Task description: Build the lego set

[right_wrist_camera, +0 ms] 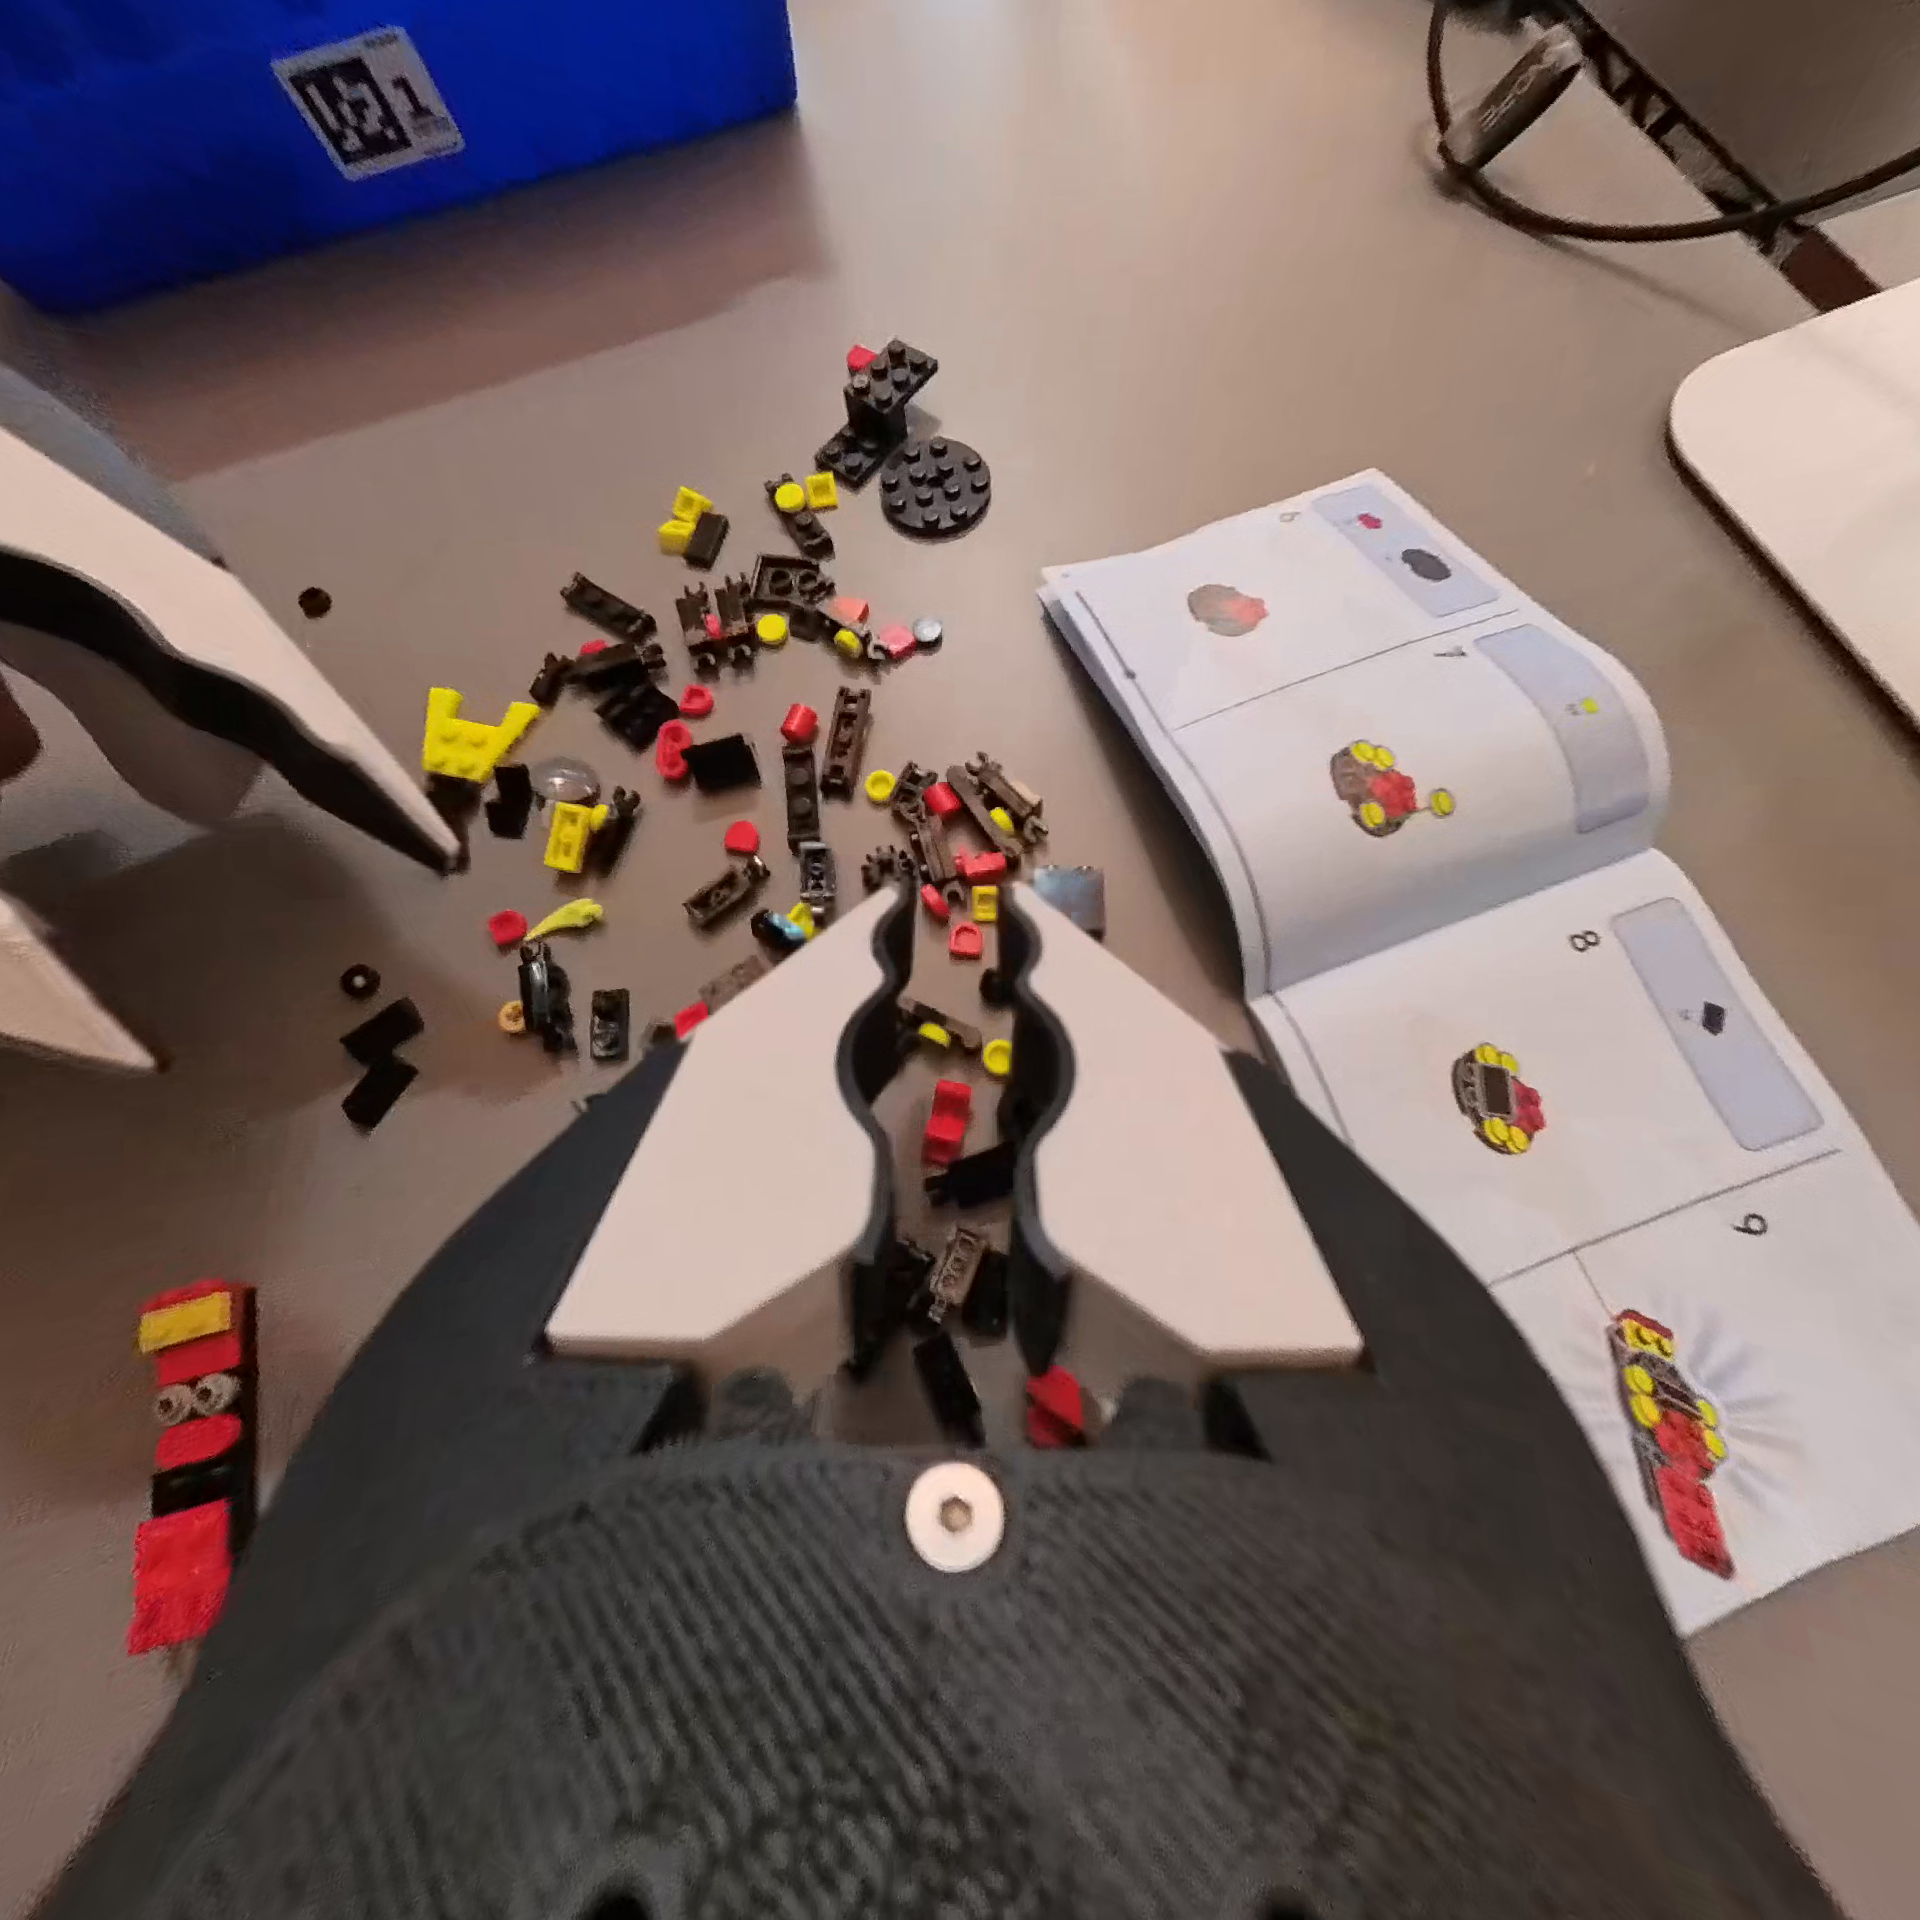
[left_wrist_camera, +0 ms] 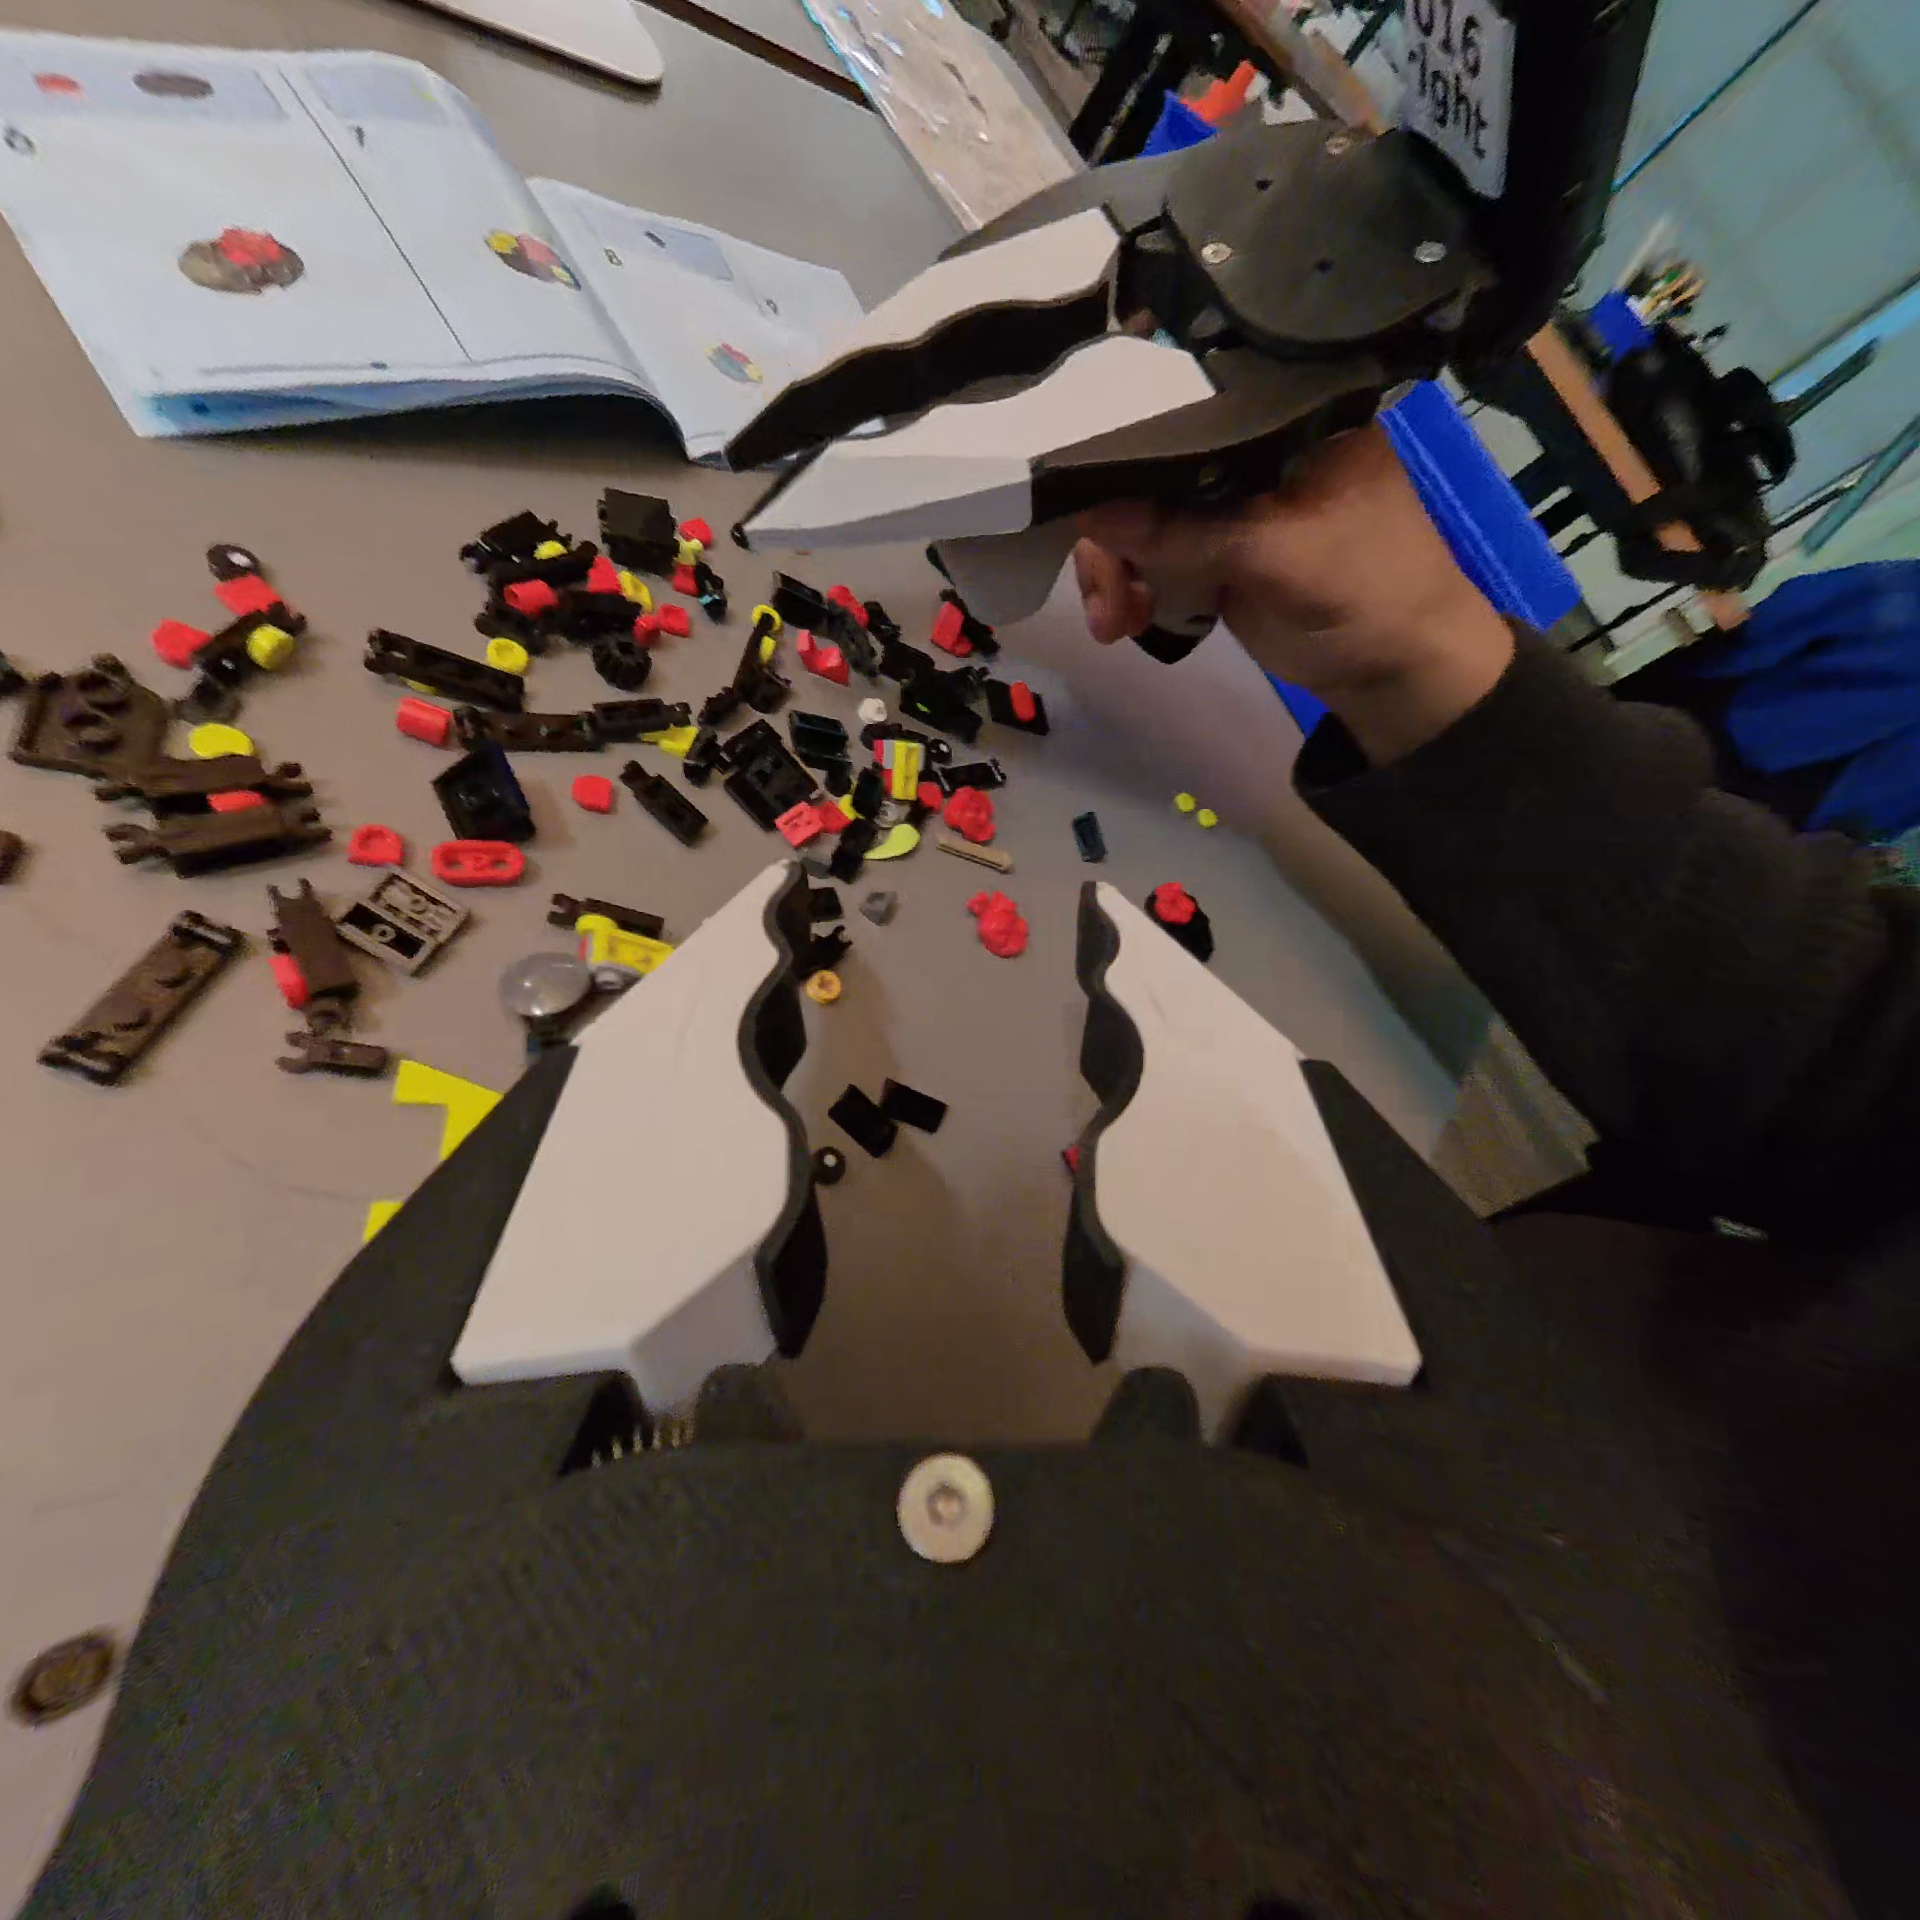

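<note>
Loose bricks lie scattered on the grey table, mostly black, red and yellow; open booklet just beside the pile; blue bin at the far edge.

Left gripper: fingers spread wide, nothing between them; it hovers over the near edge of the pile, two small black tiles on the table beneath the gap.

Right gripper: fingers drawn near together, a narrow slot left at the tips; nothing seen pinched; pieces visible through the slot look to lie on the table below; held above the pile's booklet side.

Part-built red, yellow and black assembly sits apart, near the right gripper's base; black round plate and a black stacked bit at the far side of the pile.

Handling, judged: pieces light, rigid, smooth; flat tiles likely to skid or flip if pressed from above; take each across its long side walls, tips low to the table; studded plates should grip better than tiles; the assembly may pop apart if squeezed across a seam.
</note>
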### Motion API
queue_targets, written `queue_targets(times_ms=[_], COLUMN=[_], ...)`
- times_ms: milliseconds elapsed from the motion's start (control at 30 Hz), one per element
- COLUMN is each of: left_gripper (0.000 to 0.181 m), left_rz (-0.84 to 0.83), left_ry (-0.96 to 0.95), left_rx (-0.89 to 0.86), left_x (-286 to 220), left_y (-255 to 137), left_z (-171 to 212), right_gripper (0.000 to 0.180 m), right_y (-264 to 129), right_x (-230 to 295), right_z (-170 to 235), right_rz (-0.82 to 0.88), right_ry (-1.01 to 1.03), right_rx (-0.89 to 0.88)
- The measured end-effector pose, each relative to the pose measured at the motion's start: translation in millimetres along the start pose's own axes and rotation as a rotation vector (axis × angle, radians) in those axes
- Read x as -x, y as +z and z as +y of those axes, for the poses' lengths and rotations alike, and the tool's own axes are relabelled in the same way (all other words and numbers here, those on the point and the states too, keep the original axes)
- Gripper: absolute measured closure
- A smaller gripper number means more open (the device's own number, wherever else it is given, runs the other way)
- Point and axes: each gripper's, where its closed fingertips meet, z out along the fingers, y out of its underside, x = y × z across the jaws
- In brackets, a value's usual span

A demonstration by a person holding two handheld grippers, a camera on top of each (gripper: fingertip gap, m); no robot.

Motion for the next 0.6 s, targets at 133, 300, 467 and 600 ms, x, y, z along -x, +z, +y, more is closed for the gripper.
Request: queue_targets(times_ms=[133, 300, 467, 600], left_gripper=[0.132, 0.135, 0.135, 0.135], left_rz=[0.038, 0.102, 0.134, 0.158], left_ry=[-0.019, -0.084, -0.136, -0.166], left_rx=[0.043, 0.118, 0.115, 0.111], left_x=[-4, -8, -8, -10], left_y=[2, 4, 4, 3], left_z=[8, 22, 21, 20], right_gripper=[0.168, 0.164, 0.166, 0.164], right_y=[2, 1, 6, 3], right_x=[-10, -15, -8, -8], right_z=[20, 34, 36, 36], right_rz=[0.07, 0.035, 0.001, 0.009], right_ry=[-0.069, -0.07, -0.118, -0.148], right_rx=[0.101, 0.091, 0.082, 0.091])
